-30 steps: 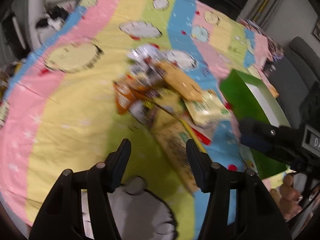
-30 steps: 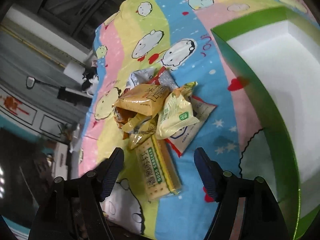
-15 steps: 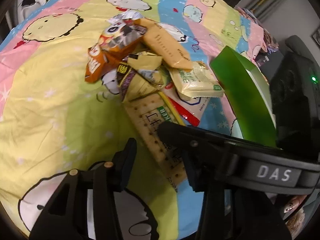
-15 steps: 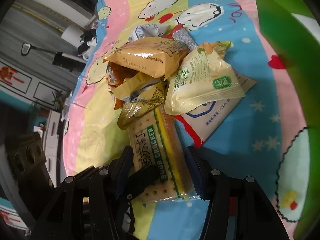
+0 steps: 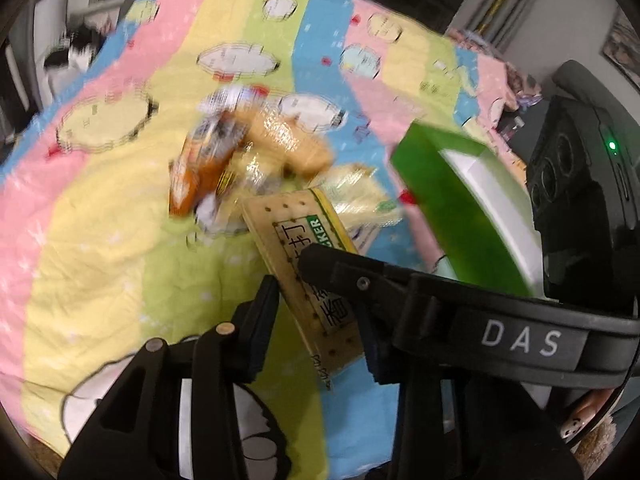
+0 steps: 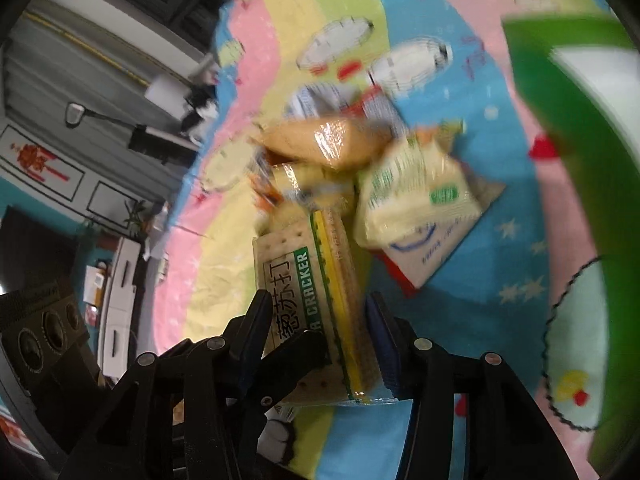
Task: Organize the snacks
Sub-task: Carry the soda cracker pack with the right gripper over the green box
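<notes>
A long soda cracker pack (image 5: 304, 248) (image 6: 316, 280) lies at the near end of a pile of snack bags (image 5: 256, 152) (image 6: 360, 168) on a striped cartoon cloth. My left gripper (image 5: 316, 316) and my right gripper (image 6: 316, 332) both straddle the pack's near end, fingers closed against its sides. The right gripper's finger crosses the left wrist view over the pack. A green box (image 5: 460, 200) (image 6: 572, 152) with a white inside stands to the right of the pile.
The cloth covers a round table (image 5: 100, 220). The right gripper's black body with a green light (image 5: 580, 208) fills the right of the left wrist view. A pale yellow bag (image 6: 416, 200) lies between the cracker pack and the box. Both views are motion-blurred.
Both grippers moved in on the cracker pack and closed on its near end. The pack's end now looks raised off the cloth.
</notes>
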